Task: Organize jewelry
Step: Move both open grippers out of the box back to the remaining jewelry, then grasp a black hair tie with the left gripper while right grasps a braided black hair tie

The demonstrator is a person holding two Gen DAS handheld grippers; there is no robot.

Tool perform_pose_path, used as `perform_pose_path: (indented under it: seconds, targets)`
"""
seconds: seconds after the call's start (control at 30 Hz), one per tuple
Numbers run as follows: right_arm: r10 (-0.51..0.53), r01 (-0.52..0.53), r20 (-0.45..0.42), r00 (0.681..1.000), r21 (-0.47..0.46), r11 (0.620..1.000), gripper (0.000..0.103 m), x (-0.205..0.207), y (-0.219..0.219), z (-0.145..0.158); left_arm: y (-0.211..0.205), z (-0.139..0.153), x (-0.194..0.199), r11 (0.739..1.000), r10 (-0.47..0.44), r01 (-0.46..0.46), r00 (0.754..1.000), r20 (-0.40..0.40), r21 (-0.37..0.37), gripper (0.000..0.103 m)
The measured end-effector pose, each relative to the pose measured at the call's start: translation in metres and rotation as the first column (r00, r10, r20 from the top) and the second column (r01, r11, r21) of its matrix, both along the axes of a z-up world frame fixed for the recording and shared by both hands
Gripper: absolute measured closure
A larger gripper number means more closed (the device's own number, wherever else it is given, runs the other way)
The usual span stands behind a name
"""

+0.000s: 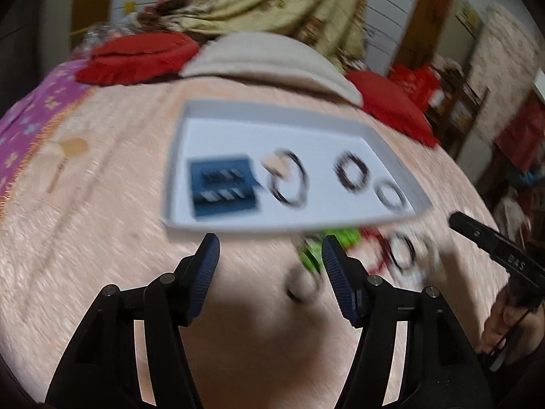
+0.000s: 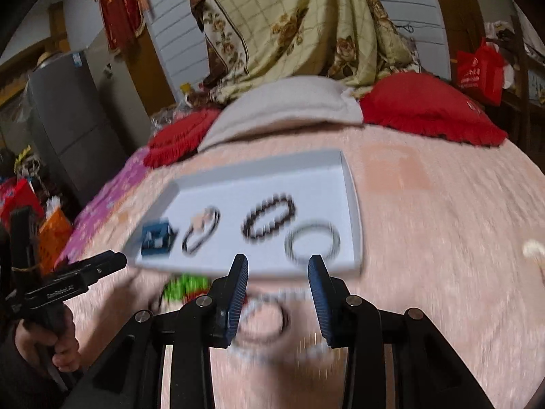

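A shallow white tray [image 1: 259, 116] [image 2: 351, 184] lies on a pink blanket. In it are a blue earring card [image 1: 223, 184] [image 2: 156, 238], a dark bracelet with a beige tag [image 1: 287, 180] [image 2: 201, 226], a black beaded bracelet [image 1: 351, 172] [image 2: 269, 220] and a grey bracelet [image 1: 391, 196] [image 2: 313, 242]. Loose bracelets lie in front of the tray: green [image 1: 335, 240] [image 2: 185, 286], red [image 1: 376, 248], black [image 1: 403, 250] [image 2: 264, 322]. My left gripper [image 1: 269, 248] is open and empty, just before the tray's near edge. My right gripper [image 2: 277, 266] is open and empty above the black loose bracelet.
Red fringed cushions [image 1: 136, 56] [image 2: 429, 109] and a beige pillow [image 1: 269, 56] sit behind the tray. A purple cloth [image 1: 37, 116] covers the left side. A wooden spoon-like item [image 1: 66, 156] lies left of the tray. Both views are motion-blurred.
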State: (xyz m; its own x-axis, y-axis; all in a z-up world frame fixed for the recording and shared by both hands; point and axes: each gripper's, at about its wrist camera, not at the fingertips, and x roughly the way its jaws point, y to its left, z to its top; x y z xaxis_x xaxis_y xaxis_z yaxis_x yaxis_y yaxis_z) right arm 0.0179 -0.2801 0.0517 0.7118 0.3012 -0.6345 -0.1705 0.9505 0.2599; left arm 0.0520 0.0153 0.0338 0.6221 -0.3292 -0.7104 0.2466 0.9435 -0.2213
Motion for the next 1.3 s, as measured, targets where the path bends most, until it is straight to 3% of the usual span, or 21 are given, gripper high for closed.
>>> perform_pose_path:
  seconds: [0.13, 0.23, 0.33, 0.4, 0.47, 0.7, 0.8, 1.07, 1.2, 1.3]
  targets:
    - [0.024, -0.025, -0.022, 0.999, -0.046, 0.999, 0.068, -0.016, 0.007, -0.013, -0.035, -0.015, -0.006, 0.991, -0.094, 0.095, 0.995, -0.017, 0.092, 0.041]
    - [0.063, -0.066, -0.040, 0.997, -0.059, 0.996, 0.068, -0.017, 0.011, -0.019, -0.045, -0.030, 0.002, 0.982, -0.097, 0.104, 0.994, -0.054, 0.156, 0.041]
    - [0.068, -0.070, -0.049, 0.996, -0.047, 0.996, 0.068, -0.014, 0.008, -0.022, -0.046, -0.036, 0.005, 0.980, -0.091, 0.100, 0.994, -0.058, 0.170, 0.044]
    - [0.058, -0.059, -0.058, 0.997, -0.016, 0.998, 0.068, -0.012, 0.002, -0.024, -0.043, -0.036, 0.006, 0.984, -0.075, 0.083, 0.996, -0.056, 0.160, 0.080]
    - [0.048, -0.047, -0.066, 0.997, 0.005, 0.999, 0.068, -0.011, -0.002, -0.025, -0.036, -0.036, 0.009, 0.989, -0.062, 0.072, 0.995, -0.075, 0.126, 0.096]
    - [0.074, -0.073, -0.120, 0.990, 0.013, 0.997, 0.068, -0.005, 0.002, -0.035, -0.026, -0.025, 0.003, 0.994, -0.045, 0.050, 0.998, -0.048, 0.093, 0.098]
    - [0.116, -0.119, -0.106, 0.988, -0.030, 0.992, 0.068, -0.001, 0.015, -0.036, -0.017, -0.016, 0.003, 0.998, -0.016, 0.017, 1.000, -0.020, 0.061, 0.098]
    - [0.098, -0.119, -0.139, 0.985, -0.152, 0.981, 0.072, 0.031, 0.031, -0.052, -0.002, -0.012, 0.007, 0.999, 0.028, -0.027, 0.999, -0.024, 0.031, 0.099]
    - [0.113, -0.141, -0.129, 0.985, -0.235, 0.962, 0.085, 0.034, 0.041, -0.053, 0.002, -0.013, 0.009, 0.999, 0.040, -0.039, 0.999, -0.035, 0.034, 0.099]
    - [0.116, -0.144, -0.126, 0.985, -0.243, 0.959, 0.098, 0.035, 0.042, -0.053, 0.001, -0.017, 0.011, 0.998, 0.049, -0.046, 0.998, -0.049, 0.049, 0.099]
